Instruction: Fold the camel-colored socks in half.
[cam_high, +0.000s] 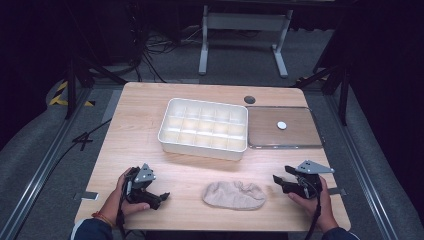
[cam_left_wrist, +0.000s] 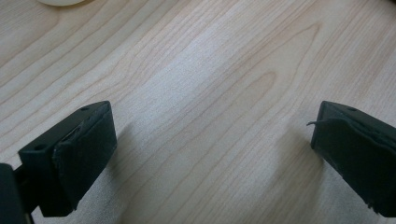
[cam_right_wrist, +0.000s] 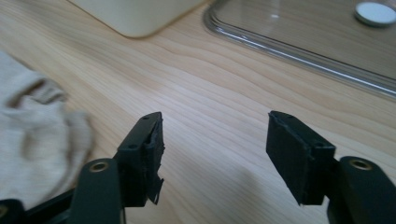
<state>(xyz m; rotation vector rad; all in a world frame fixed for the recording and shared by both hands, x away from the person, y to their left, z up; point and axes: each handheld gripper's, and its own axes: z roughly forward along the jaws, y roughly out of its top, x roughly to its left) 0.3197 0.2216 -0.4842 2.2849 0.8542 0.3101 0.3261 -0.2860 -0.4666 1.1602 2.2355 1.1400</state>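
A crumpled beige cloth (cam_high: 234, 195) lies near the table's front edge, between the two grippers. My left gripper (cam_high: 159, 197) rests low at the front left, a hand's width left of the cloth, its jaws pointing right. In the left gripper view, my left gripper (cam_left_wrist: 210, 135) stands open over bare wood. My right gripper (cam_high: 278, 184) is just right of the cloth, pointing left. In the right gripper view, my right gripper (cam_right_wrist: 215, 140) is open with nothing between its pads, and the cloth (cam_right_wrist: 32, 140) lies off to the left of its jaws.
A white box (cam_high: 204, 127) with several compartments sits mid-table, its corner (cam_right_wrist: 140, 14) ahead of the right gripper. To its right lies a clear flat tray (cam_high: 285, 145) holding a small white disc (cam_high: 282, 125). A round dark cable hole (cam_high: 249, 99) is behind it.
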